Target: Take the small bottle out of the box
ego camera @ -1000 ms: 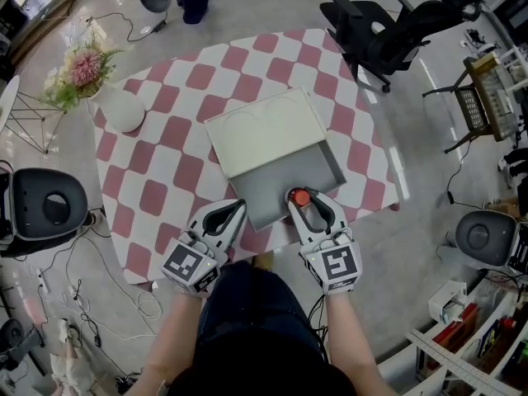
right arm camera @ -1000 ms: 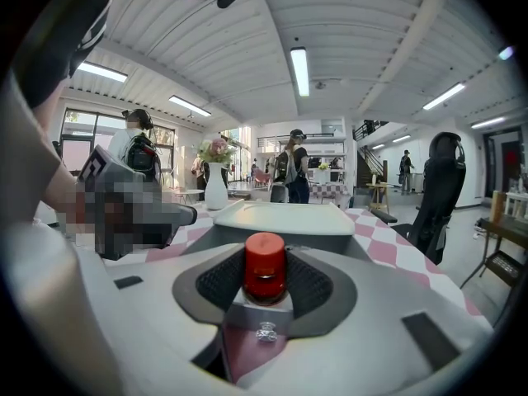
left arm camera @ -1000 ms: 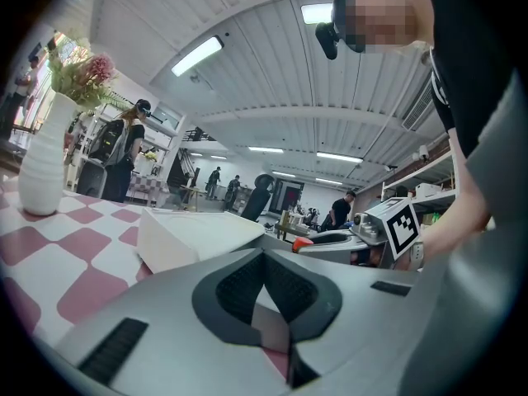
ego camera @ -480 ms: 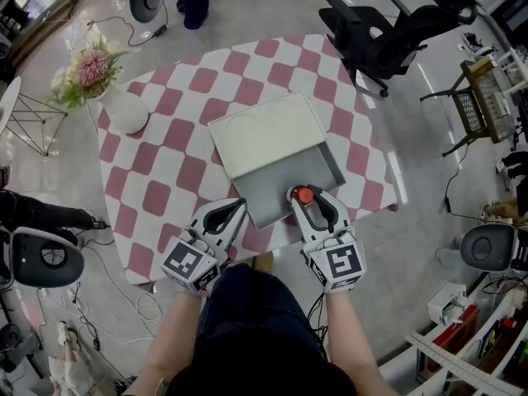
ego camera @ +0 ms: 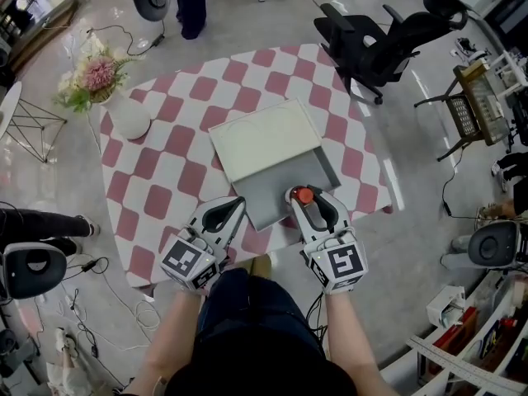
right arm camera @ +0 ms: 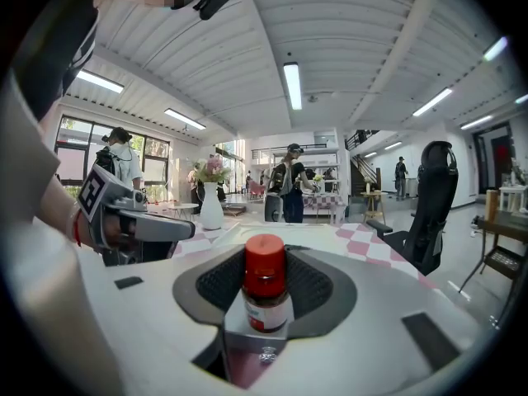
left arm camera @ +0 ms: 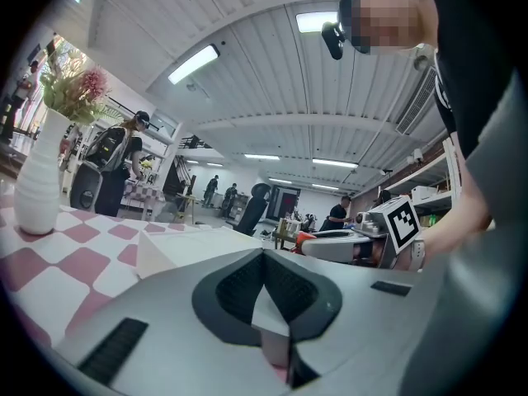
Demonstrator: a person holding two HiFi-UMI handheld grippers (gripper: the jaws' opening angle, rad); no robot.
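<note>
The small bottle (right arm camera: 266,294) stands upright, red cap on top, gripped between the jaws of the right gripper (ego camera: 304,198) at the near edge of the grey box (ego camera: 276,180). The box's uncovered part shows only bare floor, and its cream lid (ego camera: 262,139) covers the far half. The left gripper (ego camera: 238,205) is closed on nothing.

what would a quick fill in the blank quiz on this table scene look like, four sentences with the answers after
1. The small bottle gripped by the right tongs has a ____ cap.
2. The left tongs are ____, with nothing between them.
3. The tablecloth is checked in white and ____.
4. The flowers stand in a ____ vase.

Missing words: red; shut; pink; white
</note>
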